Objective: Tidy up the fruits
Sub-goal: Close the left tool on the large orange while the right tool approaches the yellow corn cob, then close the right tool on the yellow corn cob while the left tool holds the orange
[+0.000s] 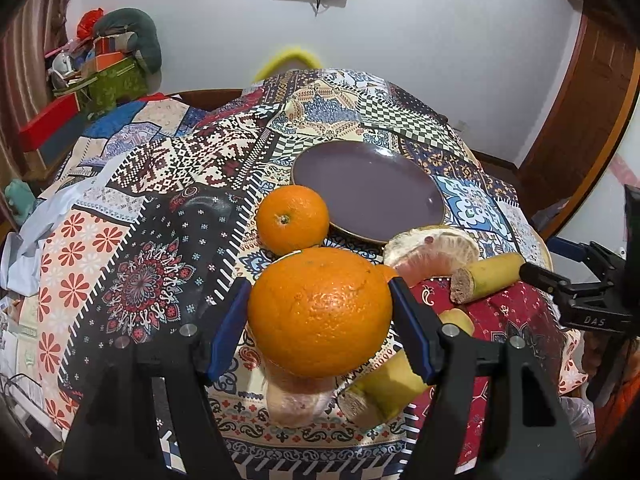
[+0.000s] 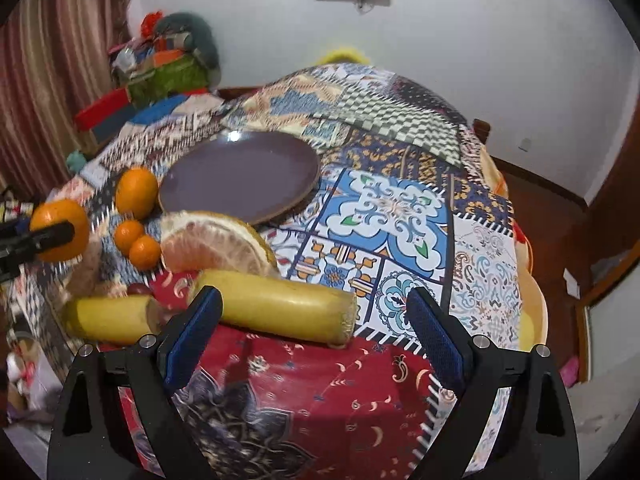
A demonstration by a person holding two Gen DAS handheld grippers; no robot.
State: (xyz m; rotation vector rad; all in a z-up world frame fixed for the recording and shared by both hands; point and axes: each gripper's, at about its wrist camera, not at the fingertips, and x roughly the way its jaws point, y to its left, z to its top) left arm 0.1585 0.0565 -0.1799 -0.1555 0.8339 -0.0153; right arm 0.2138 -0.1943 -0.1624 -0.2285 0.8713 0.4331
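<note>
Big orange [image 1: 320, 312] sits nearest the lens, pinched between the left gripper [image 1: 320, 320] pads and apparently lifted off the patterned cloth [image 1: 140, 240]. Plate [image 1: 368, 188], purple and bare, lies just far-right of it, w/ a second orange [image 1: 292, 218] touching or nearly touching the plate's near-left rim, so that one partly stands in the way; probably needs a path up and over. Peeled pomelo wedge [image 1: 432, 252] sits at the plate's near edge. Right gripper [image 2: 316, 340] is spread wide, holding nothing, w/ a banana piece [image 2: 280, 304] lying crosswise just beyond its fingers, long axis left-right. Another banana piece [image 2: 108, 318] lies to the left, and two small tangerines [image 2: 136, 242] sit farther back-left.
</note>
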